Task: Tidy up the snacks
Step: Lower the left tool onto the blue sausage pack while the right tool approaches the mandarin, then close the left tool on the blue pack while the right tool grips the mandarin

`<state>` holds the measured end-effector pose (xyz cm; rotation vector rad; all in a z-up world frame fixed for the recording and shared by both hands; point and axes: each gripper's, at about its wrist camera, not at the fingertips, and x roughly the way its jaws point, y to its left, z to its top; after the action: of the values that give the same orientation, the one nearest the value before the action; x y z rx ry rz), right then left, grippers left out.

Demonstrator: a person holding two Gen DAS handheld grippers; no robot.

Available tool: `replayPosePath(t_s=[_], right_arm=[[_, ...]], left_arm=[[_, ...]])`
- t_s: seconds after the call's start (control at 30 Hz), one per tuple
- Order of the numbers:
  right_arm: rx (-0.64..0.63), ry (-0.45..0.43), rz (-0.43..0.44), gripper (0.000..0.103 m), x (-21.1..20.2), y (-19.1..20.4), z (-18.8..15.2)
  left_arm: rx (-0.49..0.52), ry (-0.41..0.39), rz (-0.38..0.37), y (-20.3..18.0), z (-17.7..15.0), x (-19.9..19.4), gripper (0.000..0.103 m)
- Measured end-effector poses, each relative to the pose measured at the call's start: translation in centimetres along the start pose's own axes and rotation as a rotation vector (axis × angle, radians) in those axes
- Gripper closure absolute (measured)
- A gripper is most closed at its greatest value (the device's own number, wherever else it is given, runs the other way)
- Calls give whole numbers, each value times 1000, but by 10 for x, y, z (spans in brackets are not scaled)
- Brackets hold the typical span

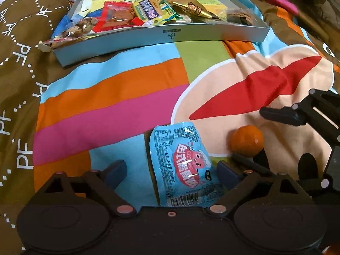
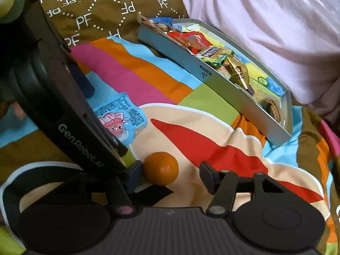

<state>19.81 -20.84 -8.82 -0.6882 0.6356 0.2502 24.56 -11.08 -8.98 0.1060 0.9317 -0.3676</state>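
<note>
A light-blue snack packet [image 1: 180, 165] with a red cartoon print lies flat on the striped blanket. My left gripper [image 1: 172, 170] straddles it, open, with its pads beside the packet and not pressing on it. To its right sits a small orange [image 1: 246, 141]. In the right wrist view the orange [image 2: 161, 167] lies between the fingers of my right gripper [image 2: 171, 175]. It rests against the left finger, with a gap to the right finger [image 2: 209, 176], so that gripper is open. A shallow grey box [image 1: 148, 40] at the back holds several wrapped snacks.
The bed cover [image 1: 119, 97] has bright stripes and a brown border printed with letters. Pale pink fabric [image 2: 265, 21] lies behind the grey box [image 2: 223, 85]. The left gripper's black body [image 2: 74, 116] crowds the left of the right wrist view, close to the blue packet [image 2: 125, 116].
</note>
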Motion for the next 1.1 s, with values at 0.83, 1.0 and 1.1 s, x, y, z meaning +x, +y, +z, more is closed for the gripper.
replayPosePath(t_s=[0.83, 1.0, 1.1], right_arm=[[84, 42, 100, 63, -32, 8, -2], [117, 34, 155, 63, -43, 11, -2], [122, 28, 176, 63, -47, 14, -1]], left_arm=[[-105, 53, -54, 25, -32, -46, 49], [-87, 45, 8, 18, -37, -54, 35], [-30, 30, 49, 13, -39, -50, 28]])
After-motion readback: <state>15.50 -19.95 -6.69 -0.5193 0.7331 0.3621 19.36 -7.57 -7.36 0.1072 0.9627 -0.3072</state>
